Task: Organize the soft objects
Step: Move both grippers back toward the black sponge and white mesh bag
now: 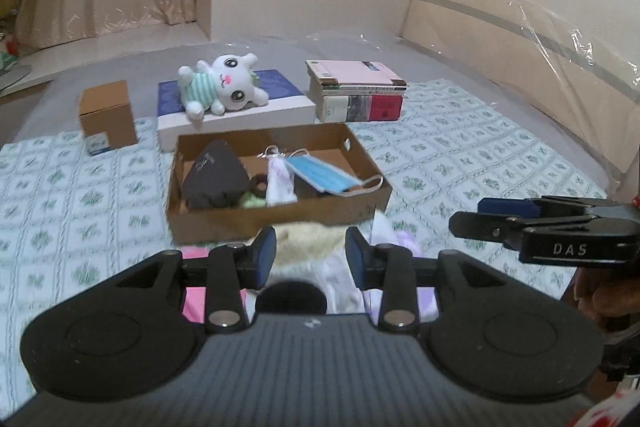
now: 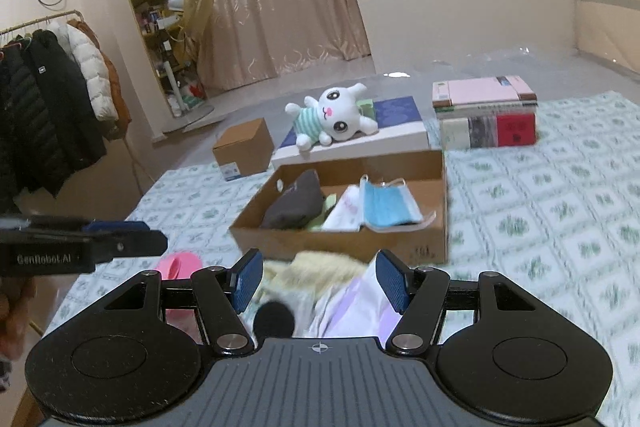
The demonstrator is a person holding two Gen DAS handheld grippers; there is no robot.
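An open cardboard tray (image 1: 280,217) (image 2: 344,239) on the bed holds a dark grey cloth (image 1: 218,175) (image 2: 294,205), a white pouch (image 1: 280,181) and a blue face mask (image 1: 322,175) (image 2: 386,205). In front of it lie a pale yellow cloth (image 1: 310,239) (image 2: 320,269), a white and lilac cloth (image 2: 352,311) and a pink item (image 2: 178,265). My left gripper (image 1: 311,255) is open and empty above the yellow cloth. My right gripper (image 2: 320,279) is open and empty above the same pile. A white plush rabbit (image 1: 224,87) (image 2: 334,115) lies on a blue and white box behind the tray.
A small brown box (image 1: 108,115) (image 2: 244,147) stands at the back left. A stack of books (image 1: 358,91) (image 2: 486,113) stands at the back right. A coat rack (image 2: 52,99) is left of the bed. A plastic-wrapped headboard (image 1: 520,67) runs along the right.
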